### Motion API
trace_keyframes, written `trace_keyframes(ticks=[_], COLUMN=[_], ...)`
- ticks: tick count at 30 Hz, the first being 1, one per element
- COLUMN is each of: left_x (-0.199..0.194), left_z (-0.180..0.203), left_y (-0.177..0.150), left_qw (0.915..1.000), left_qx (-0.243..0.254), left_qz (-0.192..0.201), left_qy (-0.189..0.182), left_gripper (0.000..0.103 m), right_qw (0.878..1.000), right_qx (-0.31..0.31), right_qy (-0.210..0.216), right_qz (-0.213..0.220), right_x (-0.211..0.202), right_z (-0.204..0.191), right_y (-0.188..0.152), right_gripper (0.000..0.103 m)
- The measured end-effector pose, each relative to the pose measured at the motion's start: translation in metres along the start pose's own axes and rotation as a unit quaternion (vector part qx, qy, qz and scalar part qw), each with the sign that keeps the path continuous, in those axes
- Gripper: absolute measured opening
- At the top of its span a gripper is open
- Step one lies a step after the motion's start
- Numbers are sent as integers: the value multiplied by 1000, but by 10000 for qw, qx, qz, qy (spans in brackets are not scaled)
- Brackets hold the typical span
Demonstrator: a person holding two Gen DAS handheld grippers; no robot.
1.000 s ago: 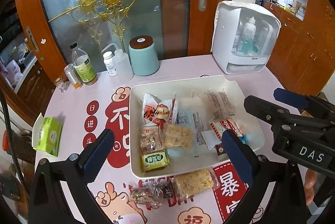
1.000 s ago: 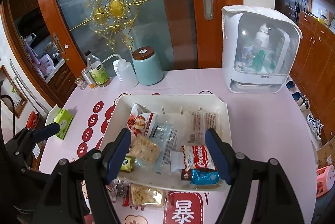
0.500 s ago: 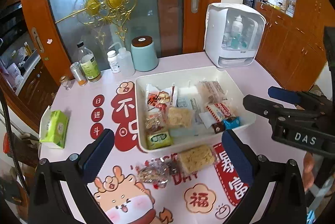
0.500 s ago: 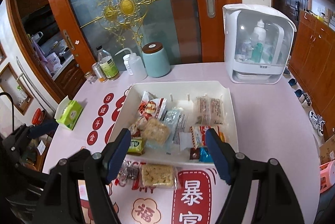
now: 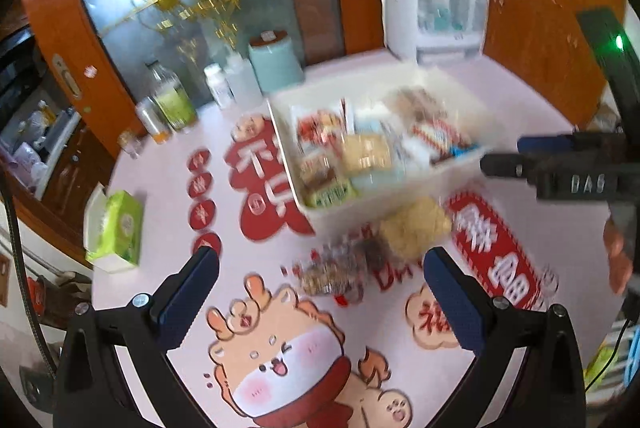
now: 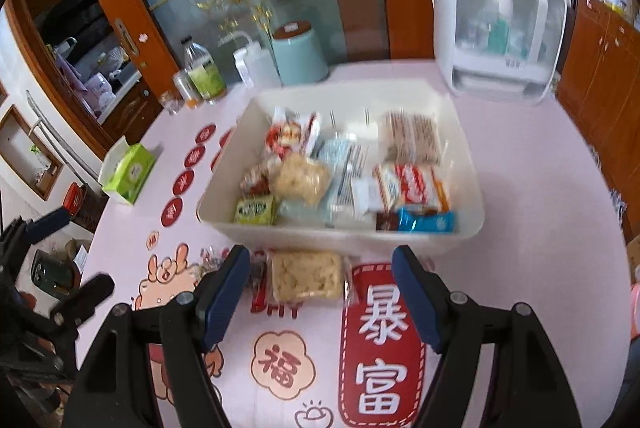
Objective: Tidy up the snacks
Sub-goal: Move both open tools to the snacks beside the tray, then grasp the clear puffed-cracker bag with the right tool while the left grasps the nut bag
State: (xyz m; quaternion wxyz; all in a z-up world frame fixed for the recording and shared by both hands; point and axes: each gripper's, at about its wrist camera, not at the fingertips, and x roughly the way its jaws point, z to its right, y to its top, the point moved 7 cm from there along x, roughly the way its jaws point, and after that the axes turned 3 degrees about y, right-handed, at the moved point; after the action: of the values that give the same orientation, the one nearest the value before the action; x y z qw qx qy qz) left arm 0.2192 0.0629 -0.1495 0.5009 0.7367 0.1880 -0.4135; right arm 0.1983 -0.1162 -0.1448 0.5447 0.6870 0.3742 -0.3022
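A white bin (image 6: 436,100) (image 5: 384,198) stands on the pink table, filled with several snack packets. In front of it lie a pale cracker pack (image 6: 306,278) (image 5: 412,228) and a clear bag of dark mixed snacks (image 5: 336,268) (image 6: 256,272). My left gripper (image 5: 320,296) is open and empty, held above the table short of the mixed bag. My right gripper (image 6: 320,288) is open and empty, its fingers either side of the cracker pack in view, above it. The right gripper also shows in the left wrist view (image 5: 508,158).
At the table's back stand a teal canister (image 6: 300,54), a white bottle (image 6: 256,66), a green-label bottle (image 6: 204,74) and a white cabinet appliance (image 6: 496,28). A green tissue box (image 6: 128,172) (image 5: 116,228) sits near the left edge.
Both grippers have drawn back and up from the bin, so more of the table front shows. Both stay open. The current views are motion-blurred.
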Motion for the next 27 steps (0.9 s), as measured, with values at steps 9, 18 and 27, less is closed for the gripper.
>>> trace_keyframes(ticks=[9,18,27], left_x=[85,123,152], left_z=[-29,-40,-27], left_y=[-59,-74,-67], left_qw=[9913,9885,9873], left_qx=[-625,-401,-19], left_qz=[-1109,-1371,-1444], left_qy=[-335,-490,-664], left_gripper=[102,102,102], right_qw=[9983,9954,9943], right_qx=[47,157,185], right_qy=[-186,-423,-522], right_qz=[-553,-845,-907], right_x=[60,119,150], right_z=[3,6,-2], right_y=[-29,-42,-39], right_gripper=[74,83,93])
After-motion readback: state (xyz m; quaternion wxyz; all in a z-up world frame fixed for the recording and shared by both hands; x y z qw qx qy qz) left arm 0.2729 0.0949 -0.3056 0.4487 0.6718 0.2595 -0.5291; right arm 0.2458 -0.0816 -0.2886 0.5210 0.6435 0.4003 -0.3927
